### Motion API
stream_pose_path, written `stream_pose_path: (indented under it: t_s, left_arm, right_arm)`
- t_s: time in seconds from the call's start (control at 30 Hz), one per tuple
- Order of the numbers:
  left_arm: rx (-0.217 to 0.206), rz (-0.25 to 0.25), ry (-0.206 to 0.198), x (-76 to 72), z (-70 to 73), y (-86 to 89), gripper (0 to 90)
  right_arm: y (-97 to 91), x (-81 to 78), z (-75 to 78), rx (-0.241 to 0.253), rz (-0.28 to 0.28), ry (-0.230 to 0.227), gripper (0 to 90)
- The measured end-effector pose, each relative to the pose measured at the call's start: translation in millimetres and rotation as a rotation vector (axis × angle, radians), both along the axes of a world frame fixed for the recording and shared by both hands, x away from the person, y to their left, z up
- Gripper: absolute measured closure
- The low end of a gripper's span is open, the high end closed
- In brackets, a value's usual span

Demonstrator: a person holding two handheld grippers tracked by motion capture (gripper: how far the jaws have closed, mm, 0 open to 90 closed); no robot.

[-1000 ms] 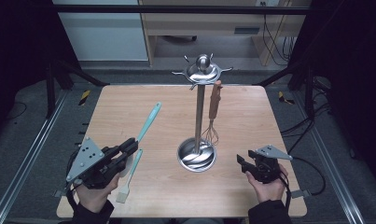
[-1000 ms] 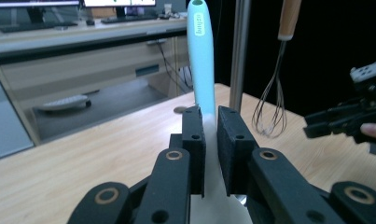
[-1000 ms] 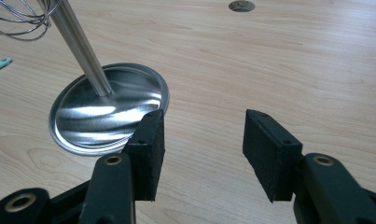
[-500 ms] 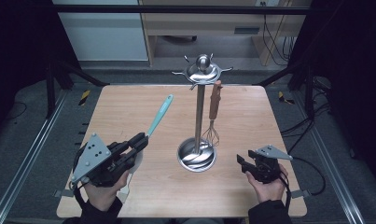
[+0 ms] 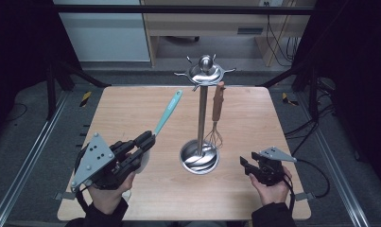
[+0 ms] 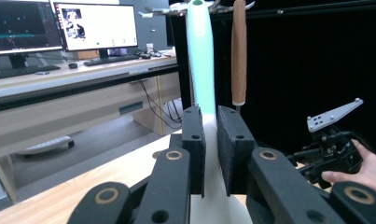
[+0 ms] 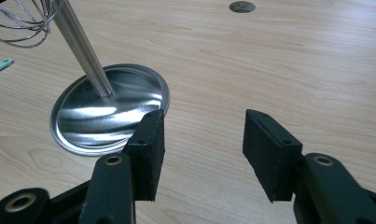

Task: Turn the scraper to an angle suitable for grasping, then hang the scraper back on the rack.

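One light wooden square table, two handheld black two-jaw grippers. Left gripper near the table's left front, jaws clamped on the white blade end of one teal-handled silicone spatula; spatula raised off the table, handle slanting up and away toward the rack top; in the left gripper view the handle standing upright between the pads, tip beside the hanging wooden handle. Right gripper at the table's right front, jaws spread wide with nothing between them, resting low, pointed toward the rack base; in the right gripper view, pads apart over bare wood, just beside the dish rim. One polished steel utensil rack at table centre: one round dish base, one upright pole, one domed top with small hooks. One wire whisk with a brown wooden handle hanging from a hook on the rack's right side, wires just above the base. Two monitors on a desk behind, seen in the left gripper view.
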State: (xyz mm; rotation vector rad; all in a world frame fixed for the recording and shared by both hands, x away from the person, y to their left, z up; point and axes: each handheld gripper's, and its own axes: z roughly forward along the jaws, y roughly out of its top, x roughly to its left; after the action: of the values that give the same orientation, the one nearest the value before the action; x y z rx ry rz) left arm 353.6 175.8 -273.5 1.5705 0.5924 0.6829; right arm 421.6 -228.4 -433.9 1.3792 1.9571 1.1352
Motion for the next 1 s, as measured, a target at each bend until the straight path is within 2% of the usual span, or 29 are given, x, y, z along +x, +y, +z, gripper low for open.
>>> stream_pose_path:
  t_s: [0.4, 1.0]
  left_arm:
    - [0.004, -0.022, -0.011, 0.1, 8.0, -9.2, 81.4]
    - [0.035, -0.017, -0.008, 5.6, 10.6, -20.9, 81.4]
  right_arm:
    - [-1.3, 2.0, -0.2, -0.003, -0.013, 0.000, 49.2]
    - [-2.1, 2.1, 0.2, 0.001, -0.013, 0.003, 49.3]
